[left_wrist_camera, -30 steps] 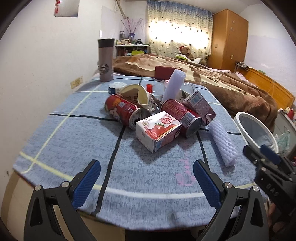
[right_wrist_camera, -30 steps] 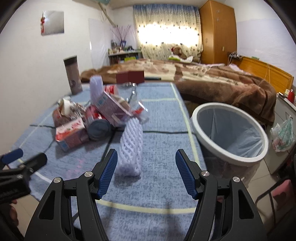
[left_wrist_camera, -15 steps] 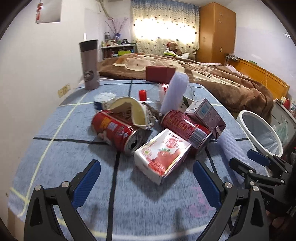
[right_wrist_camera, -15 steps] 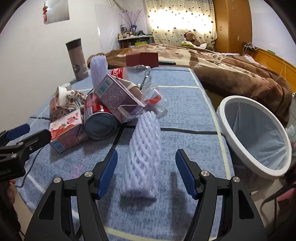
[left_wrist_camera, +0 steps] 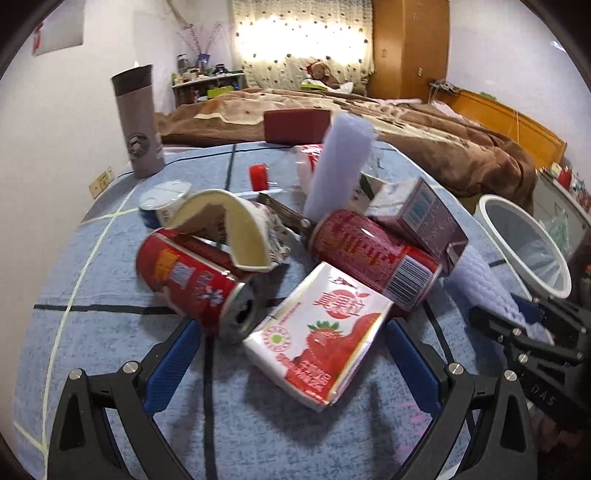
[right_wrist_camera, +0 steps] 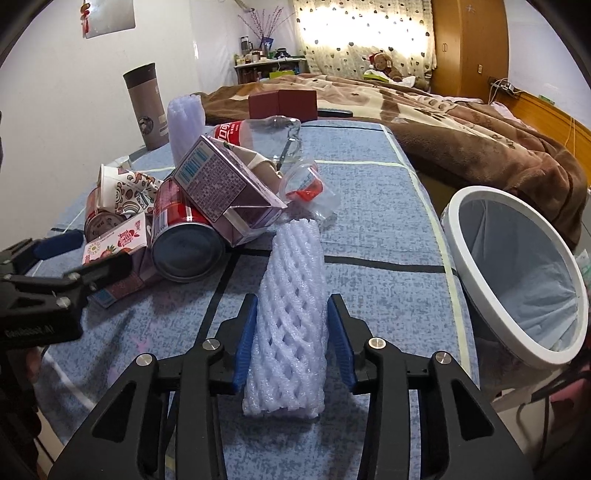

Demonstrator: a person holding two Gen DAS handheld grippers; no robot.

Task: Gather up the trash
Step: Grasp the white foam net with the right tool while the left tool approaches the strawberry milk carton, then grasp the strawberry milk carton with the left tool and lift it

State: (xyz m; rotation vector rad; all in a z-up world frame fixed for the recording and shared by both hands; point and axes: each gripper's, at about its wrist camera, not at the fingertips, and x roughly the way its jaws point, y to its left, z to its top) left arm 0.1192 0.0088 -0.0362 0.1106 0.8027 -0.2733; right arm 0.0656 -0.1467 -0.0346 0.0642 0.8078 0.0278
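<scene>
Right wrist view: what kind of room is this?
Most likely a home bedroom. A bed with a brown blanket lies behind the blue-clothed table, a wooden wardrobe stands beside the curtained window, and a teddy bear sits on the bed.

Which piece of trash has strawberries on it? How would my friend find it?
Start at the blue tablecloth and find the trash pile. At its near edge, between two red cans lying down, lies a white strawberry carton, the only piece with fruit printed on it.
</scene>
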